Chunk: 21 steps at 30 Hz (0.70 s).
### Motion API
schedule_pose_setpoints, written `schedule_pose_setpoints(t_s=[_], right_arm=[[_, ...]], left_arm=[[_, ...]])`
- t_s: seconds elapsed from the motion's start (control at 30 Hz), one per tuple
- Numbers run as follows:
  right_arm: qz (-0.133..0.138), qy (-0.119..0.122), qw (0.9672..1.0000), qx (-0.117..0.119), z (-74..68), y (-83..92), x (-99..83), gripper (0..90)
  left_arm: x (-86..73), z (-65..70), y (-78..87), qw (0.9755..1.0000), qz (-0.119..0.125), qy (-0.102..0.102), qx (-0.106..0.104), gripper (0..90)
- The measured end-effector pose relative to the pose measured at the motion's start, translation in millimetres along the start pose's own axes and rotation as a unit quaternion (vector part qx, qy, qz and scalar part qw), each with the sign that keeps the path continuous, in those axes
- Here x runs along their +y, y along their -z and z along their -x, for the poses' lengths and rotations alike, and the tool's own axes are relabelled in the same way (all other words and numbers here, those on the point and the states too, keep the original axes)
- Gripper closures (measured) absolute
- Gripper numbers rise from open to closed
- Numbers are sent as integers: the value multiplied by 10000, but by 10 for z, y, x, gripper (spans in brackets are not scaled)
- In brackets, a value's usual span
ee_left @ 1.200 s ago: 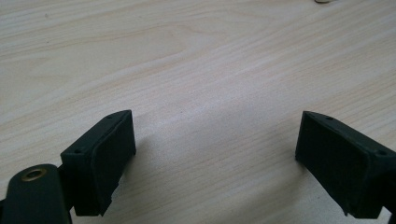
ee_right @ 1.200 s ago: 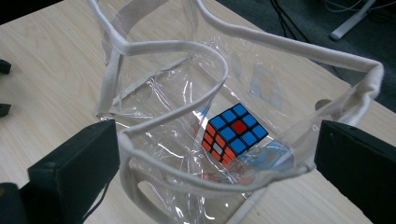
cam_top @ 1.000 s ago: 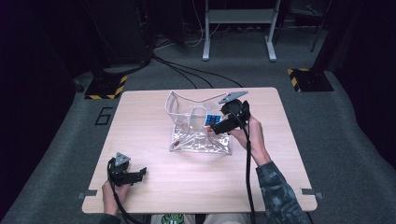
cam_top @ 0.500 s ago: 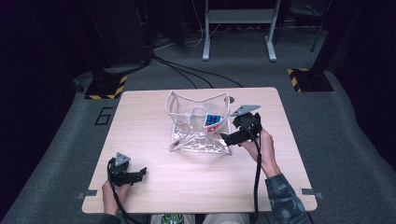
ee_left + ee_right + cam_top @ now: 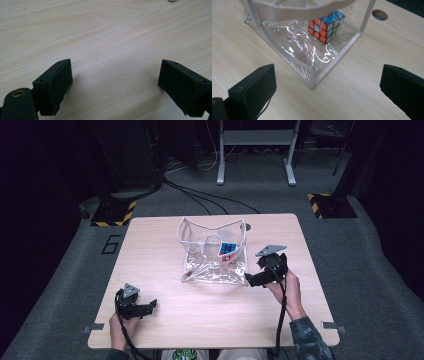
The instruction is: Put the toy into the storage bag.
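Observation:
A clear plastic bag (image 5: 212, 255) with pale fabric edging stands open in the middle of the wooden table (image 5: 150, 240). Inside it lies a colourful puzzle cube (image 5: 228, 250), also seen through the bag wall in the right gripper view as the cube (image 5: 325, 25). My right gripper (image 5: 250, 280) sits just right of the bag's near right corner (image 5: 313, 83), jaws wide apart with nothing between them. My left gripper (image 5: 150, 306) rests near the table's front left, open over bare wood; its pads (image 5: 60, 85) hold nothing.
A round cable hole (image 5: 379, 14) lies in the tabletop behind the bag. The table's front edge (image 5: 215, 342) runs close to both hands. A metal stand (image 5: 255, 150) and cables (image 5: 200, 195) are on the floor beyond the table.
My right gripper has moved from over the bag's right rim down and toward the near right corner, onto the table side. The left gripper has stayed put.

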State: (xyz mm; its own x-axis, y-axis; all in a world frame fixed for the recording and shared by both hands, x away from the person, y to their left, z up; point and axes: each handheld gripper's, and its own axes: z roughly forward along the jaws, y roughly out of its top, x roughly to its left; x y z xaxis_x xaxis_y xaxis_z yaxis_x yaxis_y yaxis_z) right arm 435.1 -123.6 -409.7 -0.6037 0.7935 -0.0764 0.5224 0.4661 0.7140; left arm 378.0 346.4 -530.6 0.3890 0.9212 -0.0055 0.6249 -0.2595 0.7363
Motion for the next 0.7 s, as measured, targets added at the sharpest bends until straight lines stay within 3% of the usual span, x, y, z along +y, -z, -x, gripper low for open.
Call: schedule_pose_setpoints(t_s=[0.7], right_arm=[[-395,-670,9968,-162,182,-146,-814,0]], left_arm=[[0,0,0,10000,0,0,1,120]])
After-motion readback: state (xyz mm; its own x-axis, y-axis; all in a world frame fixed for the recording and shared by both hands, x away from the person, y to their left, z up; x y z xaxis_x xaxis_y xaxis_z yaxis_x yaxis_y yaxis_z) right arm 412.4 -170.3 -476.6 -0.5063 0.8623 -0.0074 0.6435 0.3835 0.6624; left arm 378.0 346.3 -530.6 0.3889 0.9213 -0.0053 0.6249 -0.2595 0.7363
